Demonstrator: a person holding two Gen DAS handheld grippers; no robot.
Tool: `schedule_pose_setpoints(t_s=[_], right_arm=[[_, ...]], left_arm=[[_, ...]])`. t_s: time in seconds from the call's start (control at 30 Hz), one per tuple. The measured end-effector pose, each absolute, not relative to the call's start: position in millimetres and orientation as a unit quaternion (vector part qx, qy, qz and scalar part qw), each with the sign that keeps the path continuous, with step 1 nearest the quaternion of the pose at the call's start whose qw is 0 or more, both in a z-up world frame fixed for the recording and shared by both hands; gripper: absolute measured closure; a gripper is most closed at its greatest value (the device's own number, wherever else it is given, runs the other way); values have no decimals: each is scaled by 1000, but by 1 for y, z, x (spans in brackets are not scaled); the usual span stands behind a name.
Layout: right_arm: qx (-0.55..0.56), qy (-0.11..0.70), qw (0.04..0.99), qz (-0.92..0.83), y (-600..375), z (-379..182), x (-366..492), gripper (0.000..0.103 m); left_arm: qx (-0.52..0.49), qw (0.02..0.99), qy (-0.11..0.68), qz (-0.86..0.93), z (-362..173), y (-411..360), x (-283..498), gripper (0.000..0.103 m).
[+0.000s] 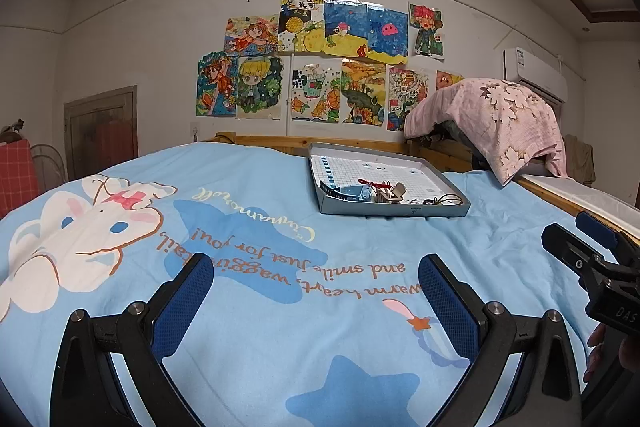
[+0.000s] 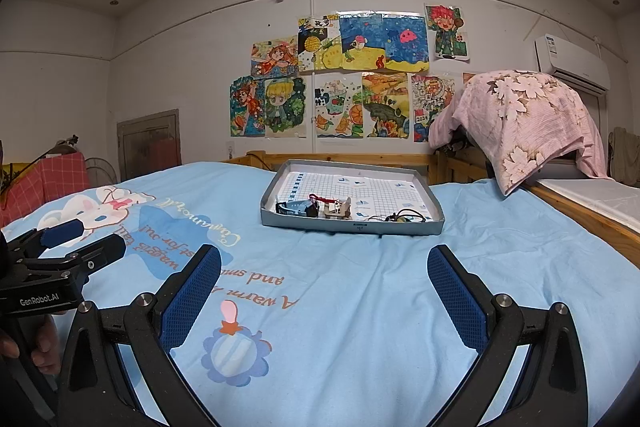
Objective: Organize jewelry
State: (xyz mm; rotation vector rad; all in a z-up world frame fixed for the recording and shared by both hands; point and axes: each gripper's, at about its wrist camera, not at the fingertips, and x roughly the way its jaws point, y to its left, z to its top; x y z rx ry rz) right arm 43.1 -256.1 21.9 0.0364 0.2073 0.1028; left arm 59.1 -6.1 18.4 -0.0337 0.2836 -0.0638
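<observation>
Both hand-held grippers hover low over the light-blue cartoon-printed bedspread (image 1: 256, 307), side by side and pointing the same way. Seen from its own wrist camera, the left gripper (image 1: 316, 279) has its blue-padded black fingers spread wide apart with only fabric between them; the right gripper (image 2: 324, 271) is spread just as wide and also holds nothing.

Ahead of both, well apart from the fingertips, a shallow grey cardboard tray (image 2: 348, 227) with a grid-patterned floor rests on the bedspread near the wooden headboard (image 2: 384, 159). Jewelry lies along the tray's near wall: a blue-strapped watch (image 2: 298, 207) at the left, small beige and red-trimmed pieces (image 2: 334, 207) beside it, and a dark thin cord or chain (image 2: 404, 217) toward the right. From the left camera the tray sits slightly right of centre; from the right camera, nearly straight ahead.
</observation>
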Motion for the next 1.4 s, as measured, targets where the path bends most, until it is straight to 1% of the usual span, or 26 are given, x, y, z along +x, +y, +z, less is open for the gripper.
schedule_pose_setpoints(t_s=[1.4], right_arm=[[17, 104, 993, 53, -256, 23, 43, 2]], left_arm=[[-20, 989, 142, -26, 18, -6, 59, 0]])
